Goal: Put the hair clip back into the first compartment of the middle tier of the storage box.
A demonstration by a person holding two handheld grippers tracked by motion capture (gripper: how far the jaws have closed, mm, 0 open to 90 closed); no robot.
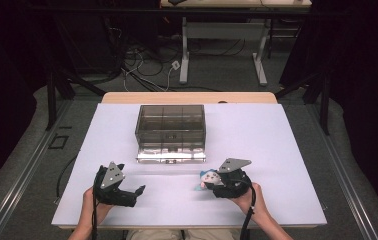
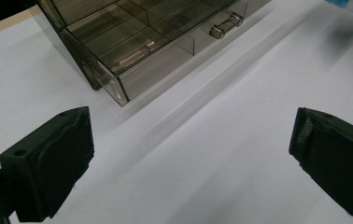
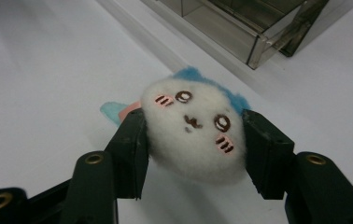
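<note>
No lettering, brand, number or sign can be read anywhere here (the plush toy (image 3: 194, 133) carries only a drawn face with pink cheek stripes, and the clear drawer box (image 1: 171, 127) on the counter (image 1: 277, 150) bears no label).

bg: white board (image 1: 257, 135) on wooden table (image 1: 187, 97) | desk legs (image 1: 184, 50) + floor cables (image 1: 142, 65) behind

Light: I see the white table (image 1: 257, 130) brightly lit from above, the room around it nearly black.
Shadows: soft, short ones under the clear box (image 1: 171, 129).
Glare: a bright strip along the box's front edge.
Focus: my right gripper view blurs the plush toy (image 3: 194, 133) slightly; the high view looks grainy.
</note>
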